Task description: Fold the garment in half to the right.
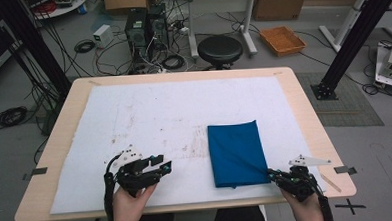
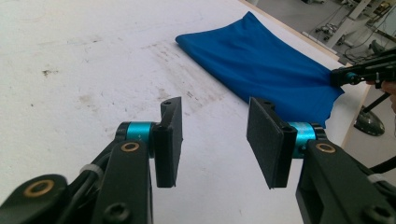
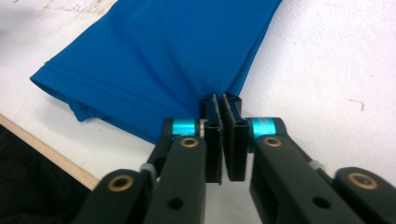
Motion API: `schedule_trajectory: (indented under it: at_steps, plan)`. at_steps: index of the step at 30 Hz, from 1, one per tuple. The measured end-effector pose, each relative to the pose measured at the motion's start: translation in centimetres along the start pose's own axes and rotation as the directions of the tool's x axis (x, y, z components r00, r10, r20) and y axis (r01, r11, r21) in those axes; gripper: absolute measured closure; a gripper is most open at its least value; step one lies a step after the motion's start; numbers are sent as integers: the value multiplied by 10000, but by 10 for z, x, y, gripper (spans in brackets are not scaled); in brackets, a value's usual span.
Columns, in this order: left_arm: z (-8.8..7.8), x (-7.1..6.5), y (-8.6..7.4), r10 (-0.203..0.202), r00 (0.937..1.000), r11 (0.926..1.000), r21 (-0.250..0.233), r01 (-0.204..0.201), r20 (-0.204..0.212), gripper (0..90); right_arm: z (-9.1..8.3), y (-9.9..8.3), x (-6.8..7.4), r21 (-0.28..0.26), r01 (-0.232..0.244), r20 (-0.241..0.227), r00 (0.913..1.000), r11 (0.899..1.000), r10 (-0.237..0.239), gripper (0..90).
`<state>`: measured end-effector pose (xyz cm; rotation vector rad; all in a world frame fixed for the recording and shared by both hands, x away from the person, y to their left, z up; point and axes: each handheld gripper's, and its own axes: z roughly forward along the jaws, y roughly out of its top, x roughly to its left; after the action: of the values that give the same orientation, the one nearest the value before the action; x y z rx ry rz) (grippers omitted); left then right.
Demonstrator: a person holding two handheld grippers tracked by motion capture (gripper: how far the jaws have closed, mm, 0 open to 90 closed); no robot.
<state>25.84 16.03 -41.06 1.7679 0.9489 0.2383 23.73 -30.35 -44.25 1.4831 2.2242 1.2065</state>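
Honestly, the risk I see is that thin pinch slipping: the right gripper [image 3: 222, 105] is clamped on just the near right corner of the folded blue cloth [image 1: 237, 152], so a tug could unfold it or drag the whole stack across the white mat [image 1: 149, 117]. The left gripper [image 2: 215, 140] sits empty, jaws apart, well off to the left. Cloth lies right of centre, long axis running away from the person.

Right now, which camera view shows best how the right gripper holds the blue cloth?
The right gripper view: the right gripper has its jaws pinched shut on the near corner of the blue cloth, seen close. The high view shows the whole folded cloth but the grip small. The left gripper view shows it far off, at the frame's edge.
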Motion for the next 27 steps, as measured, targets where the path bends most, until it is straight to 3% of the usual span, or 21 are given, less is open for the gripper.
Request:
schedule_trajectory:
  at_steps: [7,10,16,18,22,27]
  plan:
    - [-2,8,8,430,9990,9988,-220,-433,-153,521,-8,14,-4,-825,221,331,9993,9963,-194,589]
    - [-3,14,17,747,9968,9967,-296,-755,-283,504,-14,28,-10,-1553,544,509,9976,9864,-470,521]
    - [-6,29,37,1239,9911,9900,-622,-1268,-495,426,-17,65,-23,-2617,693,758,9958,9627,-511,396]
    - [-7,33,43,1455,9848,9848,-817,-1533,-945,415,-15,77,-25,-2757,713,739,9959,9586,-528,379]
    - [-8,40,51,1709,9697,9772,-958,-1895,-1748,381,-7,97,-28,-2711,758,600,9963,9596,-617,357]
    - [-10,44,49,1818,9592,9730,-1014,-2073,-2166,381,2,105,-32,-2871,681,516,9971,9555,-555,341]
